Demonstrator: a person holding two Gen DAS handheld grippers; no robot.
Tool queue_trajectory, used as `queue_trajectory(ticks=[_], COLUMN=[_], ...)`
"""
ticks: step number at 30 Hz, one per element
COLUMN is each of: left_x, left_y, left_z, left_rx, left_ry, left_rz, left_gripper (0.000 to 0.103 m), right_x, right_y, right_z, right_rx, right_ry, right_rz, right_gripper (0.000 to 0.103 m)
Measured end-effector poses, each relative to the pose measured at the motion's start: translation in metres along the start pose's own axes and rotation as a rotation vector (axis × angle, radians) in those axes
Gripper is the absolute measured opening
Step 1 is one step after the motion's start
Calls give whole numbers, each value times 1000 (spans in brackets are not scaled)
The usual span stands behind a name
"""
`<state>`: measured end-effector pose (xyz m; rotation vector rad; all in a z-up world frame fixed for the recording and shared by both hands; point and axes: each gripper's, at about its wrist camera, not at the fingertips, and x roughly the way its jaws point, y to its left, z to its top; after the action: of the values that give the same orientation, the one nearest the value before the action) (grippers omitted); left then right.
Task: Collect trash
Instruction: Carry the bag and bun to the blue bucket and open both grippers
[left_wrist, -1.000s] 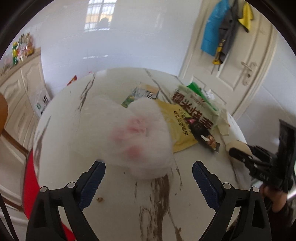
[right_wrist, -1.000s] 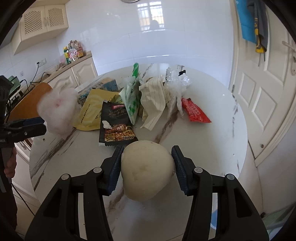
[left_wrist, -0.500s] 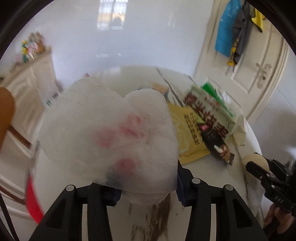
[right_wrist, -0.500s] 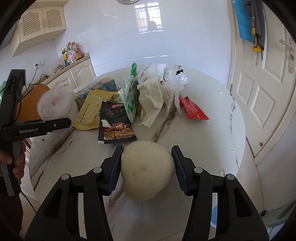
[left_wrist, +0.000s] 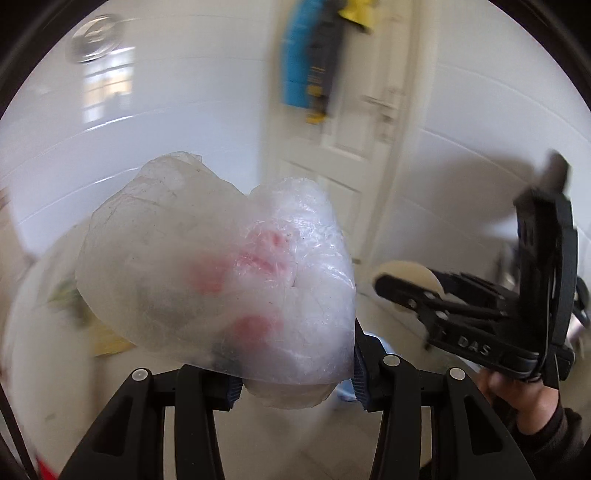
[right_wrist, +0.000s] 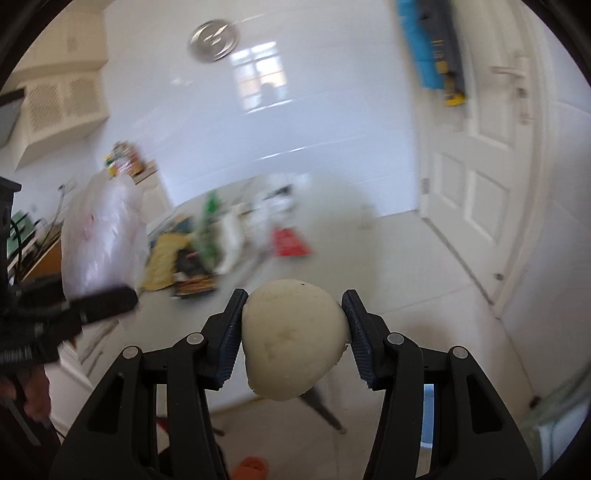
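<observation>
Trash is riding in both tools: the left tool (left_wrist: 295, 380) is clamping a crumpled plastic bag (left_wrist: 221, 273), the right tool (right_wrist: 293, 334) is gripping a pale bun (right_wrist: 293, 338). Wrappers (right_wrist: 207, 254) are lying on the tabletop (right_wrist: 332, 206). Carrying step; next calls for a bin, none visible.

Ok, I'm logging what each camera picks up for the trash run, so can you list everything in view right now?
Crumpled clear plastic bag with pink blotches: one, clamped in the left gripper.
Pale cream round bun-like lump: one, clamped in the right gripper.
Mixed wrappers and packets: several, yellow, green, white, red, dark; blurred, piled on the white round table.
White panelled door: one, right side, blue and yellow items hanging near its top.
Cream cabinets: on the left wall.
Round metal disc: one, high on the white wall.
Left gripper: black, shut on the bag.
Right gripper: black, shut on the lump.
Hand: one, dark sleeve, holding the right gripper.
</observation>
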<state>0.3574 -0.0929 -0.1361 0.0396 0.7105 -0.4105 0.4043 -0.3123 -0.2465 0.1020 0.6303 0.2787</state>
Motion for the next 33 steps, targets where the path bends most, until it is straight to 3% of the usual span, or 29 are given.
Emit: queue_trajectory(ticks=[5, 9, 15, 19, 25, 28, 33], left_x=[85, 158, 262, 333, 390, 408, 387], left_y=[-72, -111, -133, -142, -140, -143, -153], left_z=[8, 5, -10, -12, -7, -4, -1], left_rx=[88, 158, 177, 216, 238, 234, 217], left_ry=[117, 202, 350, 420, 437, 440, 427], left_rz=[-120, -121, -179, -146, -81, -53, -37], left_gripper=[43, 43, 43, 47, 72, 73, 73], right_x=[-21, -8, 39, 73, 102, 111, 110], right_y=[-81, -136, -204, -241, -267, -273, -276], right_z=[-17, -35, -58, -71, -89, -92, -87], right_rx=[119, 201, 328, 376, 406, 424, 437], right_ry=[19, 68, 138, 181, 218, 222, 213], right_rz=[-160, -227, -240, -237, -226, -222, -217], right_gripper=[50, 50, 50, 50, 50, 52, 57])
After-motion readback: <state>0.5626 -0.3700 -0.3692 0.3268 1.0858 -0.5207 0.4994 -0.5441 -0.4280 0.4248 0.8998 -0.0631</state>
